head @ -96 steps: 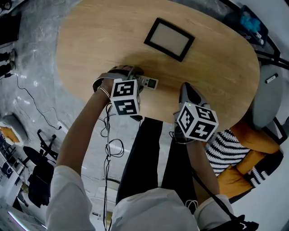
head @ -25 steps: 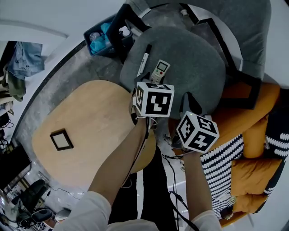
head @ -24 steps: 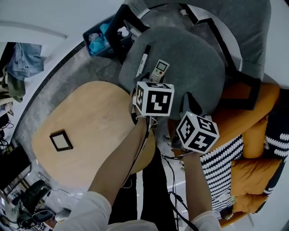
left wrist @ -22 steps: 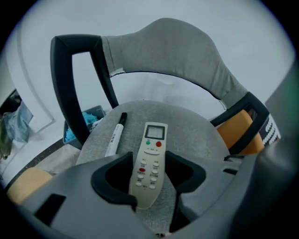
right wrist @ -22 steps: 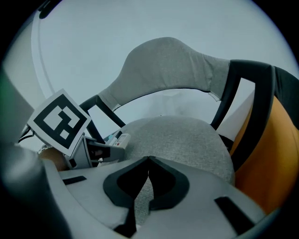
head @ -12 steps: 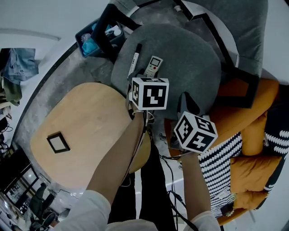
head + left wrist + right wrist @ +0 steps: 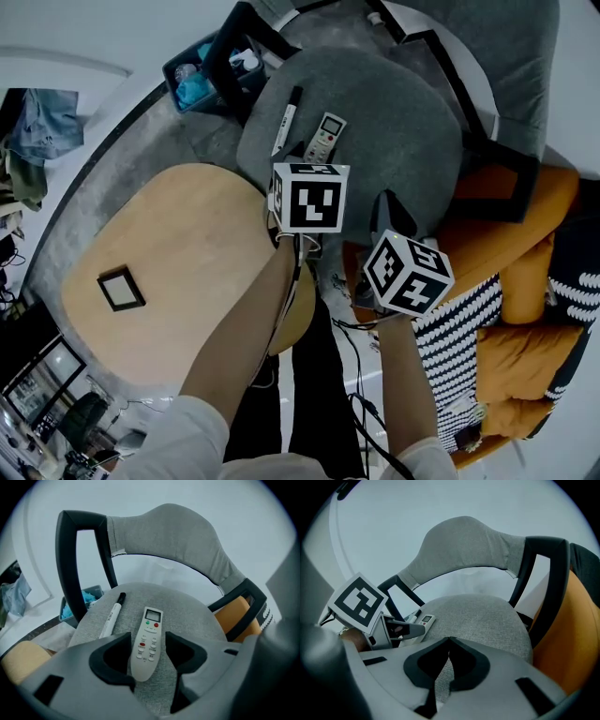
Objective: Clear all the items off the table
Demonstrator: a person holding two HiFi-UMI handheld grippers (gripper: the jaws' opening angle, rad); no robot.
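Observation:
A white remote point(image 7: 325, 136) lies flat on the grey chair seat point(image 7: 394, 122), next to a black-and-white marker point(image 7: 286, 120). My left gripper point(image 7: 147, 641) stands open, its jaws on either side of the remote's point(image 7: 151, 620) near end with small gaps and no grip. The marker point(image 7: 111, 615) lies just to the left. My right gripper point(image 7: 449, 640) is shut and empty, hovering over the near edge of the seat point(image 7: 487, 616). The right gripper view also shows the left gripper point(image 7: 408, 629) at the remote point(image 7: 425, 619).
The oval wooden table point(image 7: 187, 262) lies at the left with a black picture frame point(image 7: 121, 290) on it. A blue bin point(image 7: 202, 75) stands behind the chair. Orange and striped cushions point(image 7: 506, 281) lie at the right. The chair's black armrest point(image 7: 70, 559) rises left of the seat.
Earlier the left gripper held the remote at the table; now the remote rests on the chair seat. Over the last second both grippers have barely moved.

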